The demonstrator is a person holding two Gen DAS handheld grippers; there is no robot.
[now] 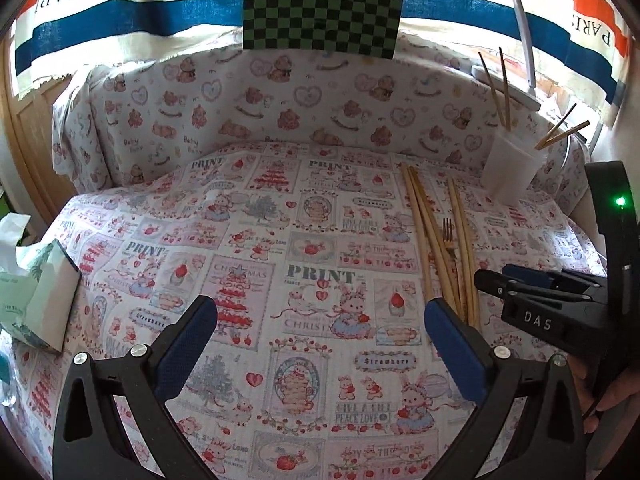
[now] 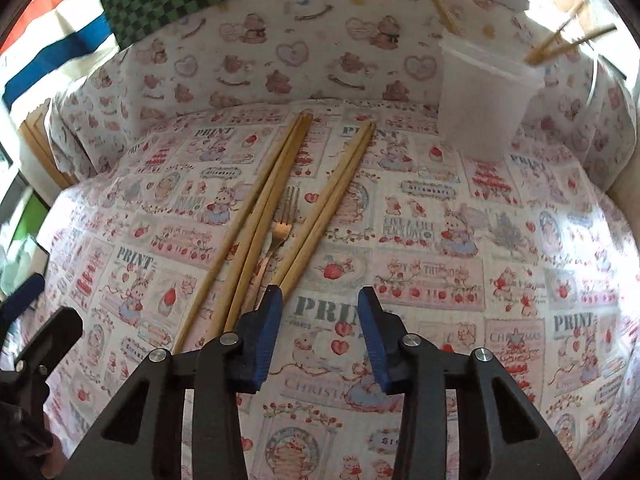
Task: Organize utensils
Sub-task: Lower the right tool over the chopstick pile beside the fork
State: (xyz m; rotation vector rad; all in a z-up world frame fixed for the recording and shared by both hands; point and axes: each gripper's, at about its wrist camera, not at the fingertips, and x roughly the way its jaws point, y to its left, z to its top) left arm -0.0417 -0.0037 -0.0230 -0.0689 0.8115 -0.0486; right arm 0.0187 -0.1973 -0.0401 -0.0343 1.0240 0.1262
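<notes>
Print-cloth desk: my right fingers half-spread, empty, chopsticks just beyond left fingertip. Shift left, straddle one pair. Left fingers wide, empty.

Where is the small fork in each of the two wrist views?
Left wrist: the fork lies right of centre, among the chopsticks.
Right wrist: the fork lies centre-left, between two chopstick bundles.
Shared landmark: the white cup, upper right in both.
</notes>
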